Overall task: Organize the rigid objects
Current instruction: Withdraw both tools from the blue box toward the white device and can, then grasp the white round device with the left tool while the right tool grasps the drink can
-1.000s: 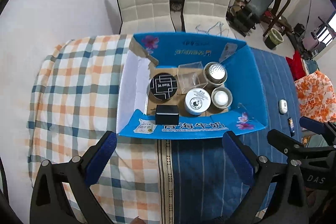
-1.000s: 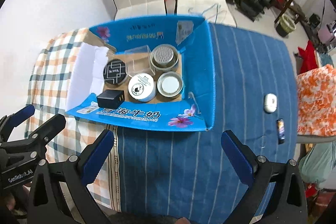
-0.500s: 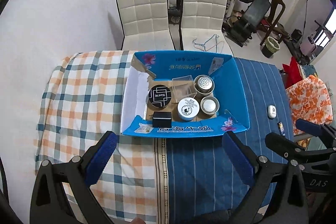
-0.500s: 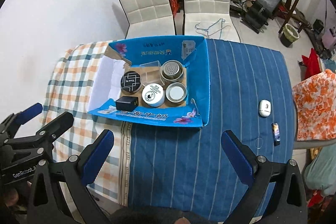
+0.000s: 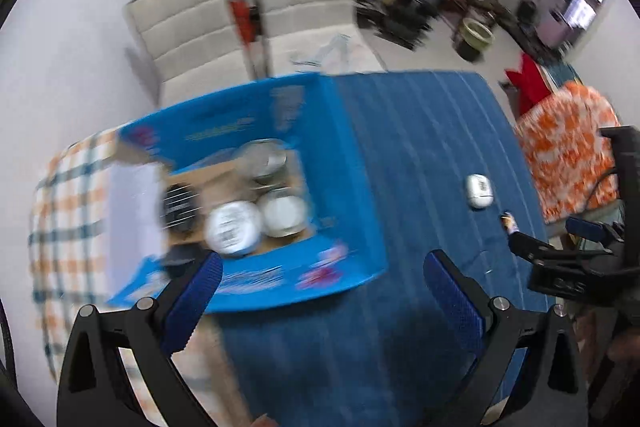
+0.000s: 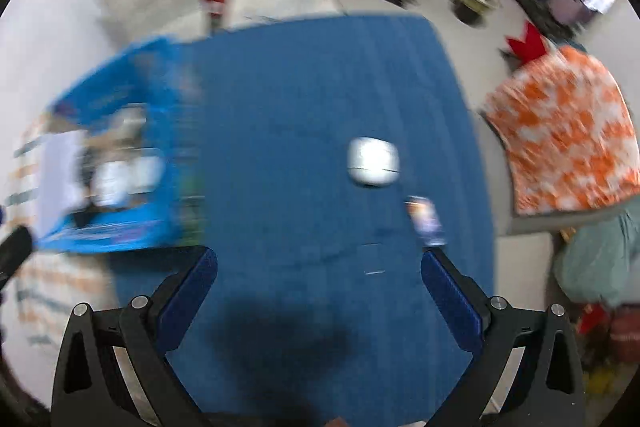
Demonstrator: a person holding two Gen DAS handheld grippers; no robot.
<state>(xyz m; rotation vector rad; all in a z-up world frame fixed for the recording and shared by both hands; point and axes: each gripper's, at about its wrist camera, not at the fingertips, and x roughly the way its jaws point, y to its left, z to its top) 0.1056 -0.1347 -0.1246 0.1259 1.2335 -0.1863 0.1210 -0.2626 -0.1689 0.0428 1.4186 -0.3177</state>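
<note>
A blue cardboard box [image 5: 352, 187] stands on the table with several round tins and jars inside, among them a white-lidded jar [image 5: 234, 227]. In the right wrist view the box [image 6: 168, 131] is blurred at the left. A small white case [image 6: 372, 161] and a small dark lighter-like item [image 6: 426, 221] lie on the blue striped cloth ahead of my right gripper [image 6: 318, 277], which is open and empty. My left gripper [image 5: 320, 289] is open and empty over the box's near right corner. The white case [image 5: 478, 190] lies to its right.
Two white padded chairs [image 5: 304, 7] stand behind the table, with gym gear beyond. An orange patterned cushion [image 6: 568, 135] sits off the table's right edge. A checked cloth [image 5: 68, 195] covers the table's left part. Both views are motion-blurred.
Both grippers have swung right and moved closer to the table. The box has shifted left in both views, and the white case now sits near the middle of the right view.
</note>
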